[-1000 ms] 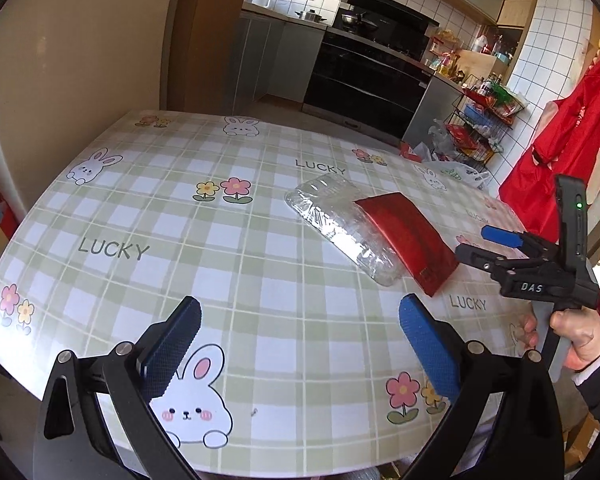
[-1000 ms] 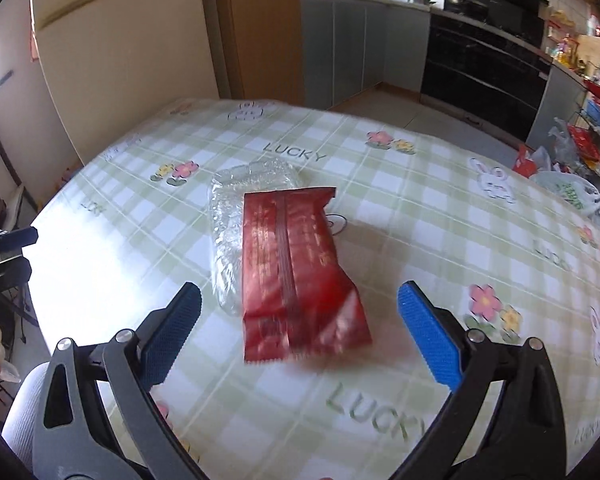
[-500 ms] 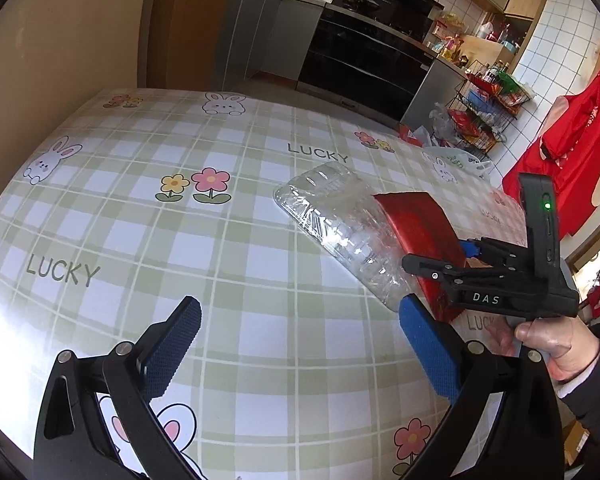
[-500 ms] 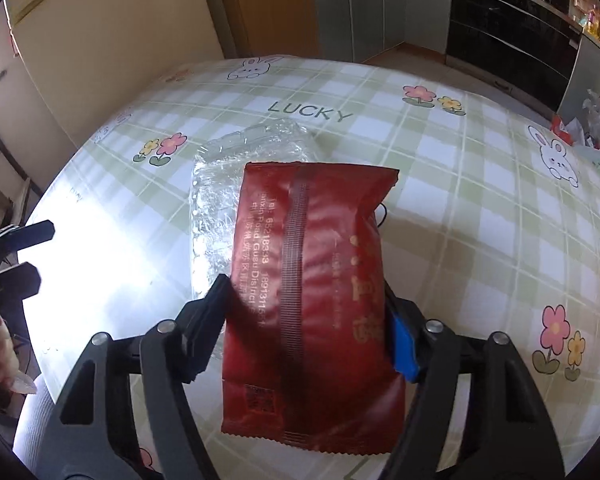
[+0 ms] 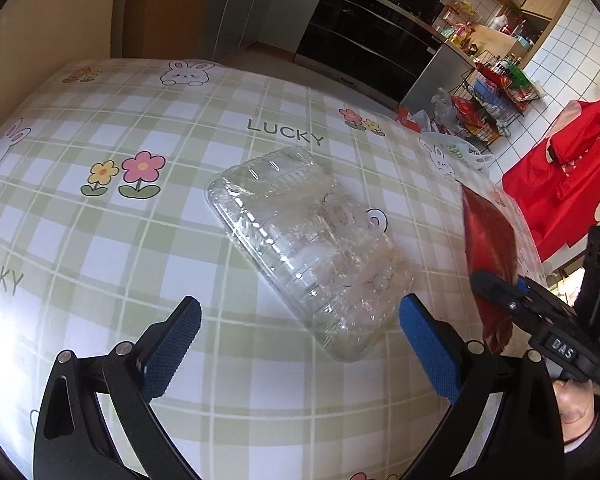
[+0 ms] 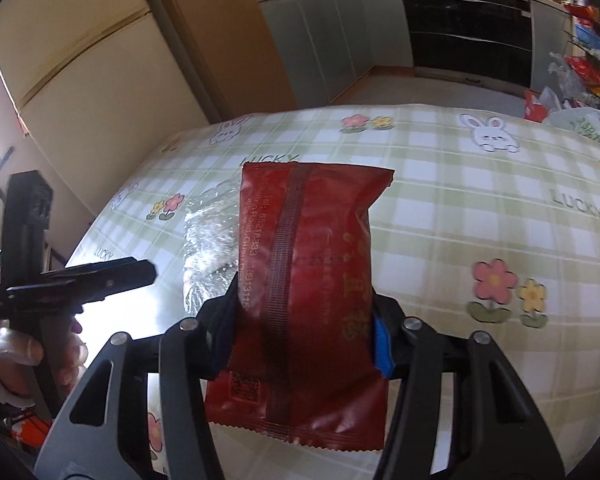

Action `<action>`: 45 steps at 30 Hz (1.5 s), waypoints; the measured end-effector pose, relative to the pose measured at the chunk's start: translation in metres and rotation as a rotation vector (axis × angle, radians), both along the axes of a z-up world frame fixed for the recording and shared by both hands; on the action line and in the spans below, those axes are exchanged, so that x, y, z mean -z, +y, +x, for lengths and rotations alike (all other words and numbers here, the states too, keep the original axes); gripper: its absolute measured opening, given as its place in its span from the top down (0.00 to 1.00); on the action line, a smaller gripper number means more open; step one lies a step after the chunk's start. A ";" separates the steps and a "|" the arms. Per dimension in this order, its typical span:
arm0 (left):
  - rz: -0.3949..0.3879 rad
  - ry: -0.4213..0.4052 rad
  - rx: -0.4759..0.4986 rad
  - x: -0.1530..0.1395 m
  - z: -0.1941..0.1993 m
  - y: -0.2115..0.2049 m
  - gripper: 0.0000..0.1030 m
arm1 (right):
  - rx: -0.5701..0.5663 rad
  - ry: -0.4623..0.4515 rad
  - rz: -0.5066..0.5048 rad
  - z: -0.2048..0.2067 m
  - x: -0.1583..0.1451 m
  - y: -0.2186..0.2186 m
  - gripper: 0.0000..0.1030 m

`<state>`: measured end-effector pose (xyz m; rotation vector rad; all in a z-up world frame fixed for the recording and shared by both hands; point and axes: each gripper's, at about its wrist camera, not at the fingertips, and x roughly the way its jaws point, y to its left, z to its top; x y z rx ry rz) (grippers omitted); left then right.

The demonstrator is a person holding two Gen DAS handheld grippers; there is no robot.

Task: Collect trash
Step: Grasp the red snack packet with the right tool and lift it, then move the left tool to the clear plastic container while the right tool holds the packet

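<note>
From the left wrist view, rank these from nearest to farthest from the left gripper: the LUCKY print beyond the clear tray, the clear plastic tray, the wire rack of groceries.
1. Clear plastic tray: on the tablecloth just ahead of the open left gripper, nearer its right finger.
2. LUCKY print: on the cloth past the tray's far end.
3. Wire rack: off the table, by the tiled wall at upper right.
</note>
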<state>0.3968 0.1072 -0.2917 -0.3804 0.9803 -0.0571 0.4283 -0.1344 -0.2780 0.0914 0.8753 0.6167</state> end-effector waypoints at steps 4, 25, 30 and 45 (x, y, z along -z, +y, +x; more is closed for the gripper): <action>-0.080 0.057 -0.053 0.011 0.019 -0.010 0.06 | 0.030 -0.005 0.026 -0.007 -0.003 -0.025 0.47; 0.100 -0.004 -0.062 0.016 0.017 -0.039 0.60 | 0.070 0.007 0.088 -0.019 0.002 -0.049 0.47; 0.105 -0.011 0.021 0.014 0.008 -0.040 0.72 | 0.052 0.005 0.086 -0.023 -0.002 -0.041 0.47; -0.028 -0.001 -0.066 0.008 0.016 0.007 0.51 | -0.010 0.008 -0.245 0.058 0.035 0.051 0.47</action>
